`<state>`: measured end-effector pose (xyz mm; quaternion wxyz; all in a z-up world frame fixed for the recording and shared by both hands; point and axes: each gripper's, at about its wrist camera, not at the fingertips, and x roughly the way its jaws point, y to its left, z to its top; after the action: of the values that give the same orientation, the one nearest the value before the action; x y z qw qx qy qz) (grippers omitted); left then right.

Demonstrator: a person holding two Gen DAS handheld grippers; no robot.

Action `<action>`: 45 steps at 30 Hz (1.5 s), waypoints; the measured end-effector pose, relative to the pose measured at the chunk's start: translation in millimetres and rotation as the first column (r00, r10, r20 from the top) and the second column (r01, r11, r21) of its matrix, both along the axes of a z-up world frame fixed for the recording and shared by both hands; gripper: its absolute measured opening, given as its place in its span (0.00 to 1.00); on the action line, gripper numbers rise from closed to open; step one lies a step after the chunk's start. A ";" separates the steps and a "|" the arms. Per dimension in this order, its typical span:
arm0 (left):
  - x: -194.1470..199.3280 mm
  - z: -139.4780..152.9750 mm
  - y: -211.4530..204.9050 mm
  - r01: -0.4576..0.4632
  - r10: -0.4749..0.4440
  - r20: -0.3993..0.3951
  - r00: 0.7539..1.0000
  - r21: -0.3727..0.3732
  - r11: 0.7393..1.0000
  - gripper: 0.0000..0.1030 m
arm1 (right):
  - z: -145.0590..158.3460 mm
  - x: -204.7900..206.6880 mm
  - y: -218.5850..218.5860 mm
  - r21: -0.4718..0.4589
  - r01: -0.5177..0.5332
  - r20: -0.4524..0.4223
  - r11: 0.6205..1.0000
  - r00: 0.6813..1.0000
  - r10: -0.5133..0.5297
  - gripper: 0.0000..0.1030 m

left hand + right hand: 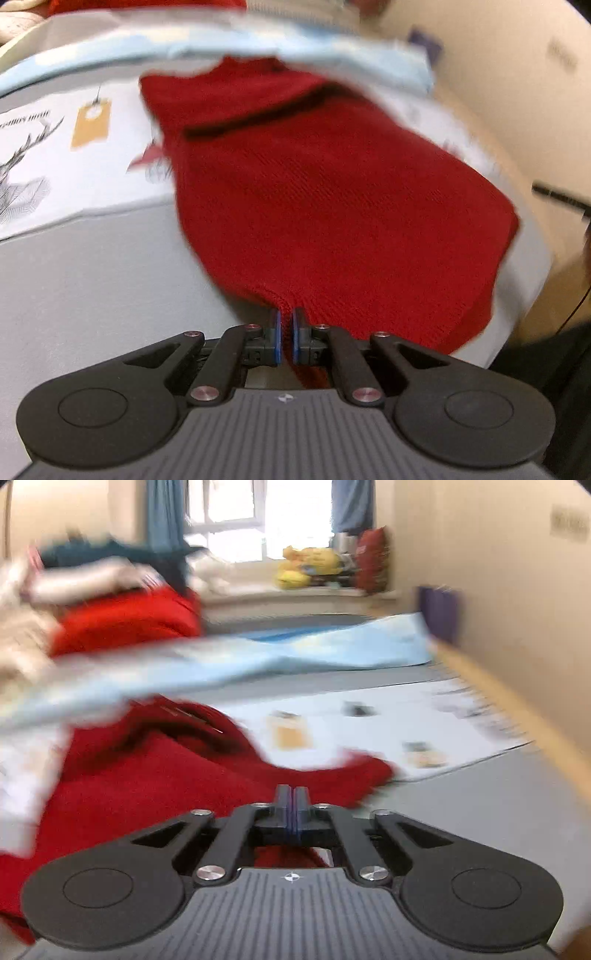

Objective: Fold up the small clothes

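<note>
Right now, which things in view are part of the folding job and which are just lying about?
In the job:
- red knit garment, spread on the bed
- left gripper, shut on its near edge
- right gripper, shut; a grip on the garment isn't clear

Lying about:
- light blue cloth
- printed white sheet
- clothes pile
- yellow toy on the windowsill

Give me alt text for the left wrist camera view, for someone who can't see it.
The left gripper pinches the near edge of a red knit sweater spread over a grey bed sheet. A white deer-print cloth lies left, a light blue cloth beyond.
</note>
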<state>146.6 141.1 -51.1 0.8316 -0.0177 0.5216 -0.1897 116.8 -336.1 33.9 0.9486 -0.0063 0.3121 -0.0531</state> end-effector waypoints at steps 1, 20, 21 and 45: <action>-2.8 -6.6 6.6 0.002 -0.001 -0.027 1.000 0.052 0.999 0.05 | -7.0 -3.4 -1.0 -0.001 -0.030 -0.042 1.000 0.999 0.030 0.00; -1.9 -35.6 50.2 -0.129 0.161 -0.129 0.978 0.229 0.965 0.26 | -142.7 76.2 14.6 0.307 0.015 -0.440 0.951 0.889 0.128 0.29; -0.2 -39.7 47.3 -0.121 0.156 -0.136 0.978 0.235 0.964 0.26 | -146.8 77.2 18.2 0.292 0.001 -0.452 0.957 0.882 0.137 0.17; -27.7 -39.8 -27.4 0.301 -0.202 -0.270 0.941 0.404 0.864 0.05 | -138.8 50.5 -5.8 0.221 -0.109 -0.423 0.969 0.885 0.196 0.15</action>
<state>118.9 113.7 -90.9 0.7194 0.2180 0.6368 -0.1715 167.3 -341.8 -104.8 0.8503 0.0481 0.5212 0.0549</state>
